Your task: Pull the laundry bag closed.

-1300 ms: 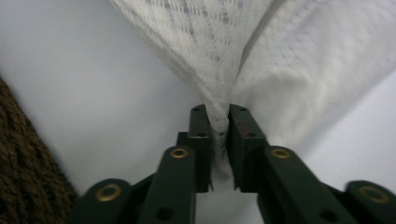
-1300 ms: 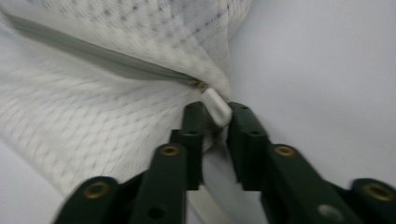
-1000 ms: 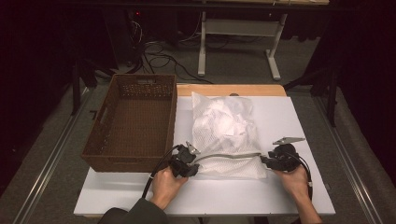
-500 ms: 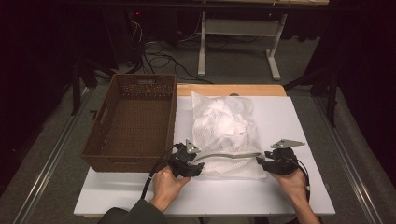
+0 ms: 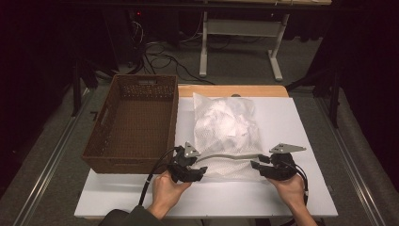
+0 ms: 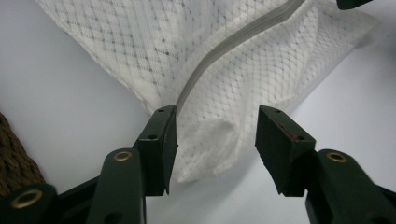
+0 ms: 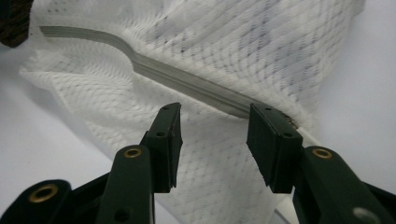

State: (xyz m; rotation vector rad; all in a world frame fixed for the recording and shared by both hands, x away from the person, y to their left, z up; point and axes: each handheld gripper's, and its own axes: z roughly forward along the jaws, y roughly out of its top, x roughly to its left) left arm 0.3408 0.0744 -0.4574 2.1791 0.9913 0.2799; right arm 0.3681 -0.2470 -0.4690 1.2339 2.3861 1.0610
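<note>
High view: since the frame a second ago, the left gripper (image 5: 200,172) has been lifted slightly at the near left corner of the white mesh bag (image 5: 227,134), and the grey zipper band (image 5: 230,156) along the bag's near edge is now raised with it. The left jaws have just been opening; in the left gripper view they stand spread, with a fold of the mesh bag (image 6: 224,93) between them and the zipper band (image 6: 219,51) ending against the inner face of the left jaw. The right gripper (image 5: 256,165) remains at the bag's near right corner. In the right gripper view its jaws are spread, with the mesh (image 7: 210,140) between them and the zipper band (image 7: 187,81) running just beyond their tips. The bag lies in the middle of the white tabletop (image 5: 301,132) and is filled with crumpled white material. The brown wicker basket (image 5: 101,146) stands just left of it, with nothing seen inside.
</note>
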